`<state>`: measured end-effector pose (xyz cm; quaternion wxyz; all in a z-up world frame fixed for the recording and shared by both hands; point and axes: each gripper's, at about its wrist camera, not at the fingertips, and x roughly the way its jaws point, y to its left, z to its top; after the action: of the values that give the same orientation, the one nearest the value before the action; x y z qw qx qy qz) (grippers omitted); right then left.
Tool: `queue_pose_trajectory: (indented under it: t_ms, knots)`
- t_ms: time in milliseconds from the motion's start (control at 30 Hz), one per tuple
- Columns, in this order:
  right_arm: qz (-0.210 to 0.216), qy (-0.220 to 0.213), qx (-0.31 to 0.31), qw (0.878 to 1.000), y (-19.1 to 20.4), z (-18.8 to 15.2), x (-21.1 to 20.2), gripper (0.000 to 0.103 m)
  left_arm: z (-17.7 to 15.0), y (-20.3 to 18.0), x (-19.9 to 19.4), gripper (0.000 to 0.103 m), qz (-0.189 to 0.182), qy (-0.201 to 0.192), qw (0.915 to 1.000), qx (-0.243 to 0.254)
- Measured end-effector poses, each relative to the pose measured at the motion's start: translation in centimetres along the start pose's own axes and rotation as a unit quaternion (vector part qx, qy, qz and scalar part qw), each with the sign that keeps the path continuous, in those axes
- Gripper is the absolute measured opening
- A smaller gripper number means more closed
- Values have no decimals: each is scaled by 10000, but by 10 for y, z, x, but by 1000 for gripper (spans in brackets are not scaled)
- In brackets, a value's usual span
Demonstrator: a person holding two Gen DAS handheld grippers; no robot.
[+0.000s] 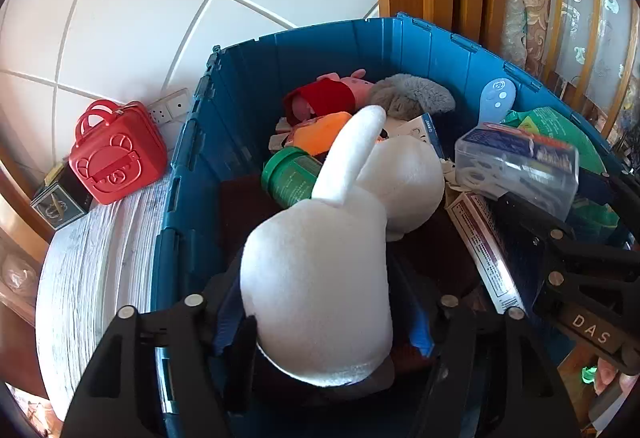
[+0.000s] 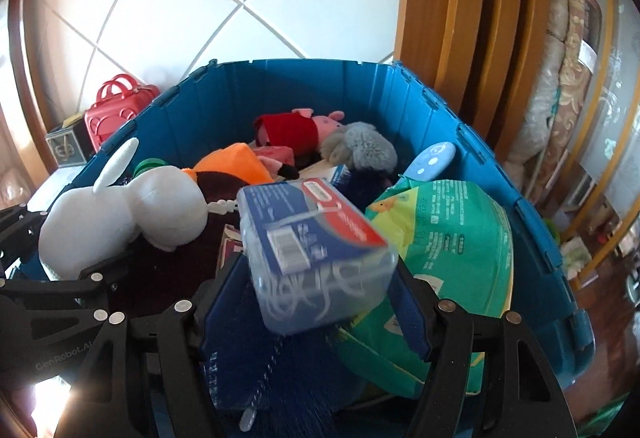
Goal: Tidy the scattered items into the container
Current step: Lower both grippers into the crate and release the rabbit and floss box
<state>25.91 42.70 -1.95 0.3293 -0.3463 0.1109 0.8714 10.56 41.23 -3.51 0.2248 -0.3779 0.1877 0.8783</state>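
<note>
A blue plastic crate (image 1: 320, 37) (image 2: 304, 85) holds several items: a pig plush, a grey plush, an orange toy, a green jar (image 1: 290, 175) and a green wipes pack (image 2: 452, 238). My left gripper (image 1: 324, 322) is shut on a white rabbit plush (image 1: 320, 278) and holds it over the crate; the plush also shows in the right wrist view (image 2: 120, 213). My right gripper (image 2: 316, 302) is shut on a clear floss-pick box (image 2: 320, 242) with a blue and red label, over the crate's right part; it shows in the left wrist view (image 1: 520, 165).
A red toy case (image 1: 116, 153) and a small dark box (image 1: 60, 201) stand on a white stack (image 1: 88, 278) left of the crate. White tiled wall behind. Wooden door frame (image 2: 460, 17) and rolled rugs at right.
</note>
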Motion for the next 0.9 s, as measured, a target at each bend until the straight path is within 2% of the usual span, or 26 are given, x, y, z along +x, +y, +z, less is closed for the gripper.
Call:
queue_pose_trajectory:
  t_ms: [167, 333, 433, 567, 700, 833, 900]
  knots:
    - [44, -97, -9, 9999, -3, 0, -8, 72, -2, 3, -8, 81, 51, -94, 9999, -95]
    - [72, -294, 44, 9995, -7, 1, -24, 95, -6, 8, -22, 89, 76, -229, 9996, -175]
    - [61, -409, 75, 9991, -7, 1, -38, 102, -12, 13, -36, 94, 97, -361, 9991, -194]
    - [-107, -602, 111, 9981, -1, -5, -65, 102, -20, 22, -64, 95, 29, -667, 9975, -240]
    - [-253, -806, 162, 9963, 13, -14, -97, 103, -33, 38, -96, 95, -125, -919, 9944, -505]
    - [-456, -886, 190, 9948, 30, -27, -123, 103, -49, 47, -119, 95, -388, -1015, 9928, -512]
    - [-417, -876, 256, 9950, 37, -35, -132, 103, -58, 47, -128, 95, -465, -1027, 9927, -435]
